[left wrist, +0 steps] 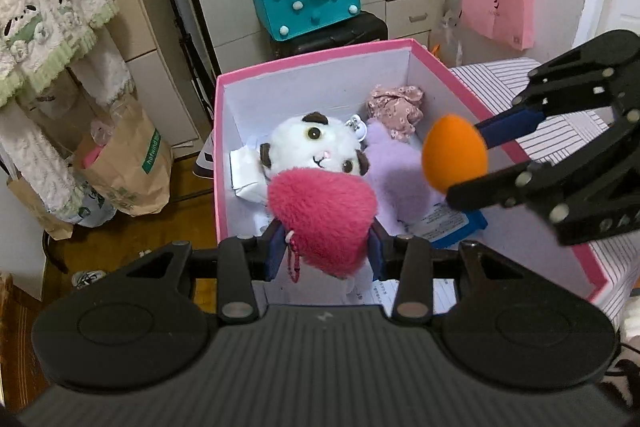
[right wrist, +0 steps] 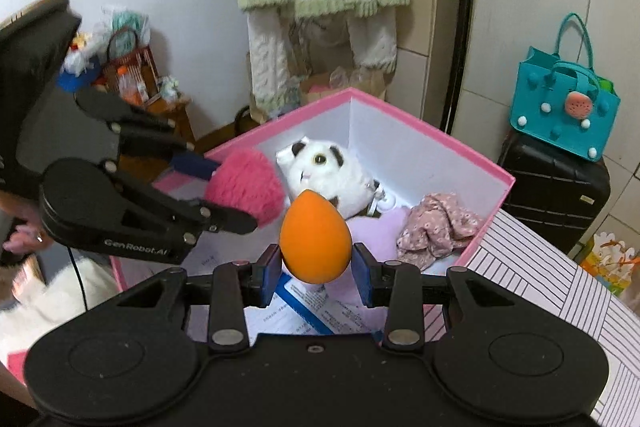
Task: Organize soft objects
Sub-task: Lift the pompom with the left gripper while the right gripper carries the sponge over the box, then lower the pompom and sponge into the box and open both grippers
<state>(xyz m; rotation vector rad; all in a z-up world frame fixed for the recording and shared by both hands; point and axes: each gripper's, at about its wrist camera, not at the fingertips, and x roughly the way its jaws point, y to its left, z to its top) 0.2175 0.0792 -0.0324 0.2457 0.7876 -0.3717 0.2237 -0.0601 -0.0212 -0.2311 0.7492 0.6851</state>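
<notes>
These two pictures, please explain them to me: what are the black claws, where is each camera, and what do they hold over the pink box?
The black claws are two hand-held grippers; a person carries one in each hand, and part of a hand shows at the left edge of the right view. Each gripper has a wide-angle camera looking forward along its two fingers, so each picture shows its own gripper at the bottom and the other one from the side.

The left gripper is shut on a pink heart plush. The right gripper is shut on an orange sponge, egg-shaped. Both hang over an open pink box.

Inside the box lie a white plush, something lilac and fluffy, a floral cloth and some papers.
</notes>
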